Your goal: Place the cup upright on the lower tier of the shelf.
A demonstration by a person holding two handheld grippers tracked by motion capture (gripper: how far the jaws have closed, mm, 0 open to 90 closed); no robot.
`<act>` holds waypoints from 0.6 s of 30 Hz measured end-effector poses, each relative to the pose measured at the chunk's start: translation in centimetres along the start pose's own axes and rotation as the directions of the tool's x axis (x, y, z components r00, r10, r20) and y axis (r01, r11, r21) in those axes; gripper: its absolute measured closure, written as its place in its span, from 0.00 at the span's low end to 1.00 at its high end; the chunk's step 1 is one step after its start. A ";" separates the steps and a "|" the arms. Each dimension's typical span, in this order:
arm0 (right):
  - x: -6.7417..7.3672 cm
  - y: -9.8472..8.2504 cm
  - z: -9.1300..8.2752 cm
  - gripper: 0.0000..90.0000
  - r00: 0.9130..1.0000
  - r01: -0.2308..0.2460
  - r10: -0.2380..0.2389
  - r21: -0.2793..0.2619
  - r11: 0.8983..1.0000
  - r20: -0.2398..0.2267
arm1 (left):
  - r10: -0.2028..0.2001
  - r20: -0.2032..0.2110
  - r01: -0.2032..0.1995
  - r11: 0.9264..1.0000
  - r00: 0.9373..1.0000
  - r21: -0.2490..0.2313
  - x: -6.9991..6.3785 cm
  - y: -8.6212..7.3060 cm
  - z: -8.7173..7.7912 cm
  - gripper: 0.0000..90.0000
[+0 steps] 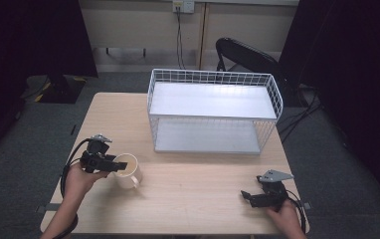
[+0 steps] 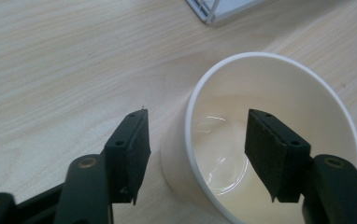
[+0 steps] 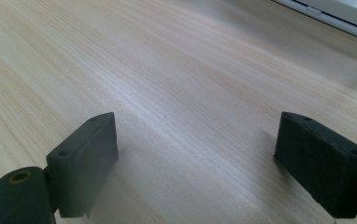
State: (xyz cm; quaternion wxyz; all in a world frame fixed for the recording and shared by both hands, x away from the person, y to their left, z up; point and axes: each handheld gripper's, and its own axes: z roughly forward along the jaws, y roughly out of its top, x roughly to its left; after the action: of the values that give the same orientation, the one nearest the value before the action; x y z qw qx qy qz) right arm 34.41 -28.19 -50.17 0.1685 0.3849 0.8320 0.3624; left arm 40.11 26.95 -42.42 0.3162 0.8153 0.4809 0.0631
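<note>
On the far side of both claws, the light wooden counter [image 1: 193, 184] carries a white wire two-tier rack [image 1: 213, 109], upright, with solid pale shelves, standing well apart from either claw. Beyond the counter, a dark folding chair [image 1: 245, 52] stands on grey carpet. Just ahead of the left claw [image 1: 120, 165] stands a cream mug [image 1: 128, 172], upright, handle toward the counter's near edge. In the left gripper view the left claw [image 2: 195, 140] has its jaws apart, straddling the mug's [image 2: 270, 140] rim: one jaw outside the wall, the other over the empty, glossy interior; whether either pad touches the wall cannot be told. The right claw [image 1: 246, 195], held low near the counter's near right corner, points toward the mug but lies well apart from it. In the right gripper view the right claw [image 3: 195, 149] has its jaws spread wide over bare wood.
</note>
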 end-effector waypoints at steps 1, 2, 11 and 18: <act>0.0 0.0 0.0 0.14 1.000 0.000 0.000 0.000 1.000 0.000 | -0.003 0.002 0.003 1.000 1.000 0.003 0.1 0.0 0.0 0.46; 0.0 0.0 0.0 0.14 1.000 0.000 0.000 0.000 1.000 0.000 | -0.008 0.002 0.008 1.000 1.000 0.004 0.1 0.0 0.1 0.46; 0.0 0.0 0.0 0.14 1.000 -0.001 0.001 0.000 1.000 0.001 | -0.028 -0.009 0.028 0.999 1.000 0.031 0.1 -0.2 0.8 0.51; 0.0 0.0 0.0 0.14 1.000 -0.001 0.001 0.000 1.000 0.001 | -0.040 -0.012 0.041 0.997 0.999 0.067 0.3 -0.5 1.4 0.59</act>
State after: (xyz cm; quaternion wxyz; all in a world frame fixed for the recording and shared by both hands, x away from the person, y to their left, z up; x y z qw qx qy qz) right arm 34.39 -28.19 -50.17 0.1687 0.3857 0.8316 0.3622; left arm 40.44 26.75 -43.88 0.2875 0.8152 0.5008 0.0447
